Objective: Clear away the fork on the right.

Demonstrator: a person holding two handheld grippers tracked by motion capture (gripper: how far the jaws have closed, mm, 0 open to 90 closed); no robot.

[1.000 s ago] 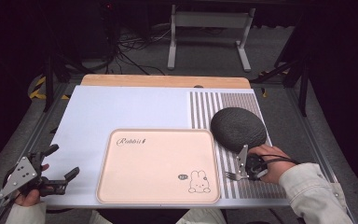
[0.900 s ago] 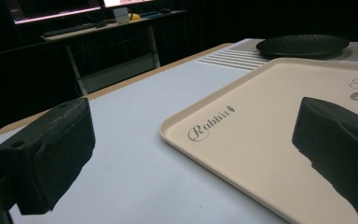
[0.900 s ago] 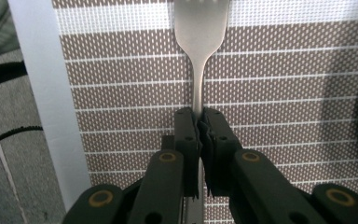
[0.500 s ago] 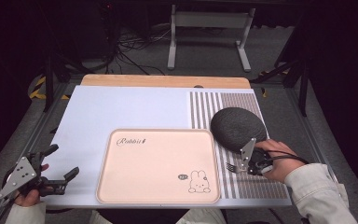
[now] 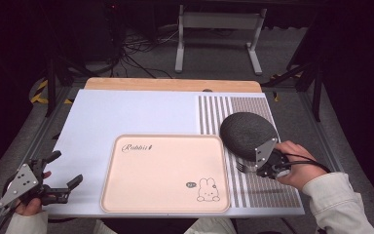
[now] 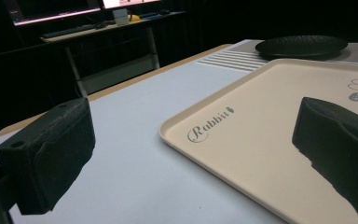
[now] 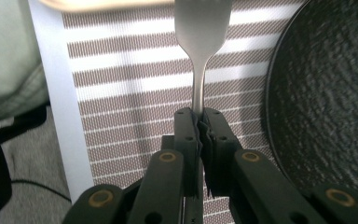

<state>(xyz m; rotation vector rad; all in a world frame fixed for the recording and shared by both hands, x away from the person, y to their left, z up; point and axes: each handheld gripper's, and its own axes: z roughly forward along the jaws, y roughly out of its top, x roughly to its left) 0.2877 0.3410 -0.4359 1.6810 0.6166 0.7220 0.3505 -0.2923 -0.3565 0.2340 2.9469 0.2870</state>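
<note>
My right gripper is shut on the handle of a silver fork and holds it above the striped mat, just in front of a dark round plate. In the right gripper view the fork sticks out from the closed pads of my right gripper, tines away from me, with the plate to its right. My left gripper stands open at the table's front left corner, left of a pink tray. Its jaws in the left gripper view have nothing between them, and the tray lies ahead.
A white tabletop stretches behind the tray, with a wooden strip along the far edge. The plate lies at the far end in the left gripper view. A metal stand and cables are on the floor beyond the table.
My right gripper has lifted with the fork in it, rising off the striped mat. The left gripper has stayed where it was.
</note>
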